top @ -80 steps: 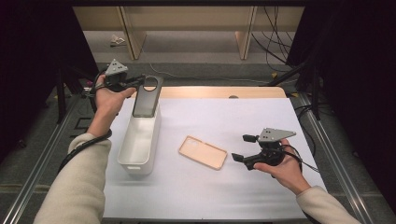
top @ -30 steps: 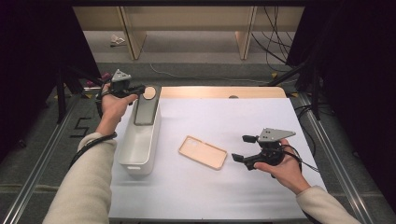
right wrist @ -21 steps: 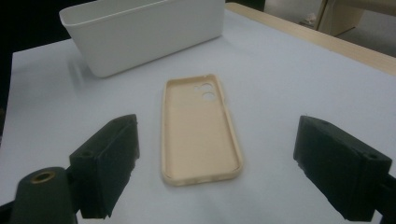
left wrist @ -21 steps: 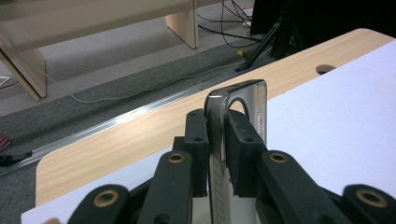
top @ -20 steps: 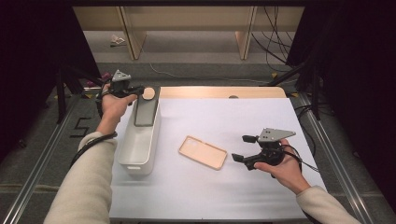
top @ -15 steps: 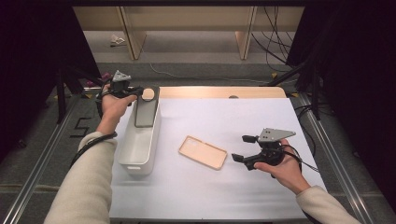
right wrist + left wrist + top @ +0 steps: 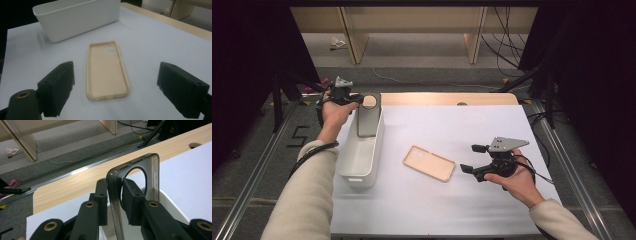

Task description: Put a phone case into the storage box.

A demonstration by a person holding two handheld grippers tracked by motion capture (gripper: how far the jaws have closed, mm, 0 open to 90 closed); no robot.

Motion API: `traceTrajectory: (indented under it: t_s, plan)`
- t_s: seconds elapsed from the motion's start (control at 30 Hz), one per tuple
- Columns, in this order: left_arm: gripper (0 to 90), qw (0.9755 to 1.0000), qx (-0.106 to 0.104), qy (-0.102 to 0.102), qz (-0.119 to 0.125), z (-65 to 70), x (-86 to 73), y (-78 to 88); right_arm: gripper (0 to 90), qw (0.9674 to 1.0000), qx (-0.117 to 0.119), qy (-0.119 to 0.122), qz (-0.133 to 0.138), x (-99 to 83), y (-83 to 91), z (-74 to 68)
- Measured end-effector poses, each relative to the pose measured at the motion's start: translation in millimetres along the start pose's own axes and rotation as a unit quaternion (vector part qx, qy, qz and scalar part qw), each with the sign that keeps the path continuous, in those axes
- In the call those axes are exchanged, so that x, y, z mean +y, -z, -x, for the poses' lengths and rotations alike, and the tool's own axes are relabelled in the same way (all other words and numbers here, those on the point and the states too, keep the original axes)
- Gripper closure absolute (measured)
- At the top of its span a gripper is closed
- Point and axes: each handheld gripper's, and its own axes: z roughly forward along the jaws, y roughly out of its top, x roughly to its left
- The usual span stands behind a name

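At the counter's [image 7: 492,115] ten o'clock corner, high view: left gripper [image 7: 353,98], held in the person's left hand [image 7: 332,112], at the far end of a white bin [image 7: 362,155].

Item 1, grey case [image 7: 368,117]: a dark translucent phone case with a round camera cut-out at its top. It stands upright and leaning in the far end of the bin, lower end inside, top above the rim. In the left gripper view the case [image 7: 135,187] sits edge-on between the two black fingers [image 7: 101,195], which flank its top corner beside the cut-out. The fingers have just been opening; a slim gap seems to show on each side, so they look loosened off the case, though contact on the left one cannot be ruled out.

Item 2, tan case [image 7: 429,163]: lies flat, open side up, near the counter's centre, at three o'clock of the bin and apart from it. In the right gripper view the tan case [image 7: 107,72] has two round holes at its far end.

Item 3, right gripper [image 7: 474,159]: held in the right hand [image 7: 517,177] at four o'clock on the counter, pointing toward nine o'clock at the tan case. Its fingers [image 7: 60,85] stand wide apart with nothing between them, short of the case.

Item 4, bin [image 7: 75,17]: long, white, running twelve to six along the counter's left edge.
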Motion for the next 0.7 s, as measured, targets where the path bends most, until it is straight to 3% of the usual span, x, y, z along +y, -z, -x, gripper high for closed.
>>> traceTrajectory:
  t_s: [0.2,0.4,0.7]
  plan:
    - [72.5,0.9999,0.012,-0.005,-0.008,0.7,0.2,-2.4,15.4,1.0000,0.002,0.000,0.000,0.1,-0.4,-0.8]
    - [69.3,0.9990,0.029,-0.024,-0.024,1.3,-0.5,-5.8,15.4,1.0000,0.002,0.000,-0.001,0.0,-0.6,-0.8]
    - [50.4,0.9974,0.048,-0.023,-0.047,2.5,-2.5,-12.9,15.4,1.0000,0.002,0.000,-0.001,-0.2,-0.7,-0.9]
